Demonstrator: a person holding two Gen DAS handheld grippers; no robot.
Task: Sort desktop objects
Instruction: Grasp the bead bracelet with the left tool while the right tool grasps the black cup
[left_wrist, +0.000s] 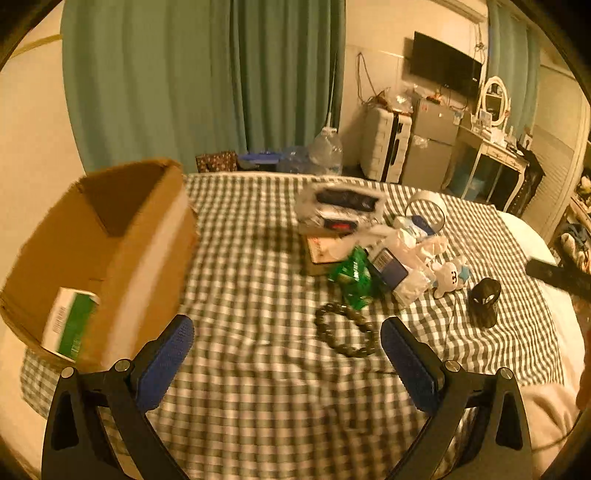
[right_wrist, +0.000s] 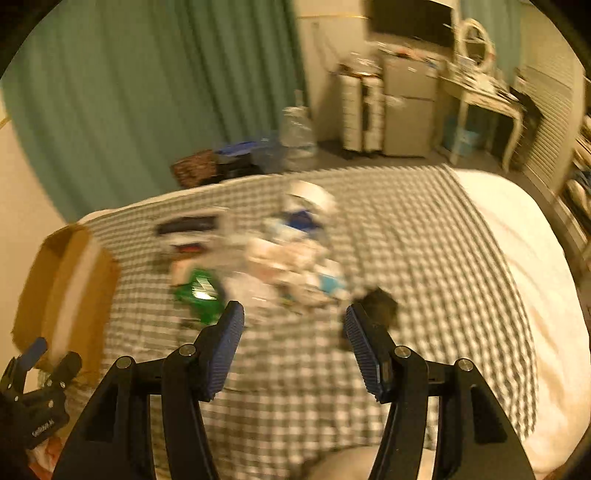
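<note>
Lying at twelve o'clock of the left gripper, the bead string rests on the checked cloth: it is probably light, floppy and slippery, best pinched across a bunched loop. Both grippers, including the right gripper, gape empty.
</note>
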